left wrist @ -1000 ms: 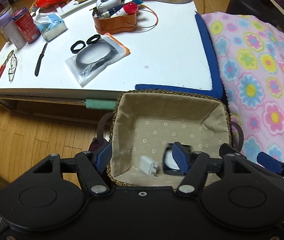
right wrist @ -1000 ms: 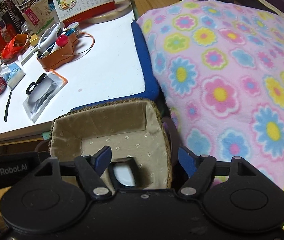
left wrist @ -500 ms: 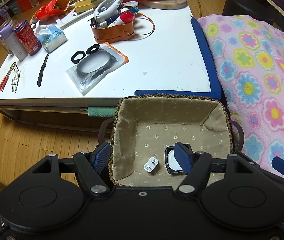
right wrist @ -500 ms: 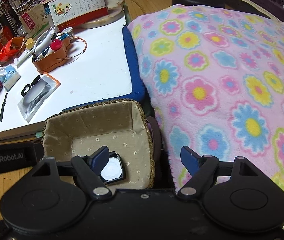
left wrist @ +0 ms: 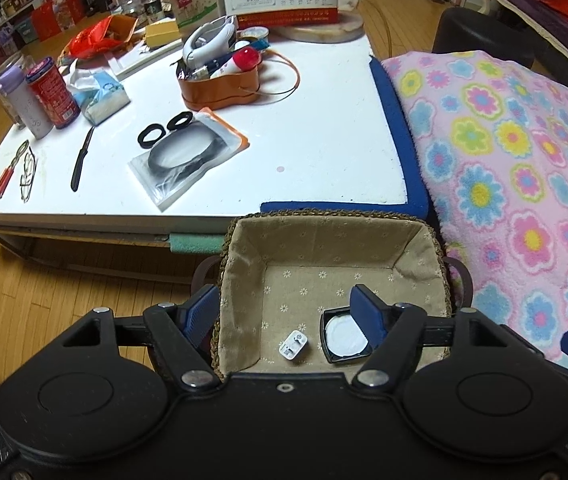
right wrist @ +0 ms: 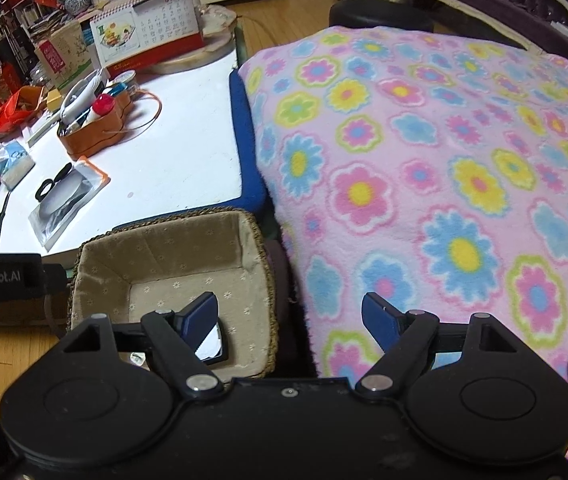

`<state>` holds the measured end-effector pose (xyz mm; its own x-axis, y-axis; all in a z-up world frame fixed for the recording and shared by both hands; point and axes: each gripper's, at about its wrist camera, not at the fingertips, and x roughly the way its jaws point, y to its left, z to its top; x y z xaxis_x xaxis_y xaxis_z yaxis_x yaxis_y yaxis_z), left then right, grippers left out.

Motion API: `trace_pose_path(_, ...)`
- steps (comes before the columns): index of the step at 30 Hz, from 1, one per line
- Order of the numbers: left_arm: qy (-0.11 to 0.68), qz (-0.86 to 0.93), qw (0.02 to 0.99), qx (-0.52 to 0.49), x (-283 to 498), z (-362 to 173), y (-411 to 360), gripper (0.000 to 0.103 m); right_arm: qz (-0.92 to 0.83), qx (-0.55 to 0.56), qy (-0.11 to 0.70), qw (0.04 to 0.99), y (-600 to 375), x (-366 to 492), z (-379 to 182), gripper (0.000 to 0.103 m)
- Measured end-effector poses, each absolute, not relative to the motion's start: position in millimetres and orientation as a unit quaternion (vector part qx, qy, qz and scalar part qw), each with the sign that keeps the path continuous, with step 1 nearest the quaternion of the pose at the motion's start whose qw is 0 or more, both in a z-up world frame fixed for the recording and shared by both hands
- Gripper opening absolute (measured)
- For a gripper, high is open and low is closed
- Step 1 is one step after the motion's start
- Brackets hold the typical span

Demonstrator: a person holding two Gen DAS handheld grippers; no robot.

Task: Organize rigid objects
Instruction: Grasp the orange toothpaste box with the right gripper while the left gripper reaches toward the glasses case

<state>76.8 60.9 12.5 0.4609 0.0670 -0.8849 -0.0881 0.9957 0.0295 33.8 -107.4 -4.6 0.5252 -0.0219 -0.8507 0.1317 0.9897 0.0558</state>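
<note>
The woven basket with a beige flower-print cloth lining stands on the floor just in front of the white tabletop, with a pink fleece blanket with coloured flowers at its right. On the basket's floor, at the near end, lie a small white plug adapter and, just right of it, a square black compact with a round white disc inside; the two are close but apart.

The left claw hovers over the near end of the basket, released, its jaws having just been opening, and nothing is gripped between its blue pads.

The right claw is released too, jaws having just been opening, with nothing between them; its left pad hangs over the compact, its right pad over the blanket.

Far on the tabletop are an orange leather pouch stuffed with items, a clear packet holding a black ring, two black rings, a black knife and a red tin.
</note>
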Motion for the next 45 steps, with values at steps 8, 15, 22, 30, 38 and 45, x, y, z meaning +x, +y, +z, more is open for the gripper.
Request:
trace_pose_path(8, 0.497, -0.021, 0.866, 0.043, 66, 16, 30, 0.072, -0.079, 0.058, 0.45, 0.888, -145, -1, 10, 0.081)
trace_pose_path(15, 0.49, -0.086, 0.862, 0.097, 49, 13, -7, 0.074, -0.155, 0.07, 0.424, 0.889, -214, -48, 23, 0.083)
trace_pose_path(22, 0.479, -0.146, 0.855, 0.134, 21, 10, -45, 0.079, -0.278, 0.099, 0.416, 0.86, -292, -98, 30, 0.094)
trace_pose_path(30, 0.467, -0.189, 0.848, 0.162, -6, 12, -94, 0.08, -0.354, 0.162, 0.418, 0.821, -362, -117, 17, 0.094)
trace_pose_path(38, 0.468, -0.238, 0.838, 0.151, -28, 16, -151, 0.08, -0.371, 0.176, 0.436, 0.801, -382, -100, -11, 0.094)
trace_pose_path(45, 0.469, -0.264, 0.827, 0.162, -43, 7, -194, 0.08, -0.401, 0.173, 0.448, 0.78, -402, -94, -37, 0.103)
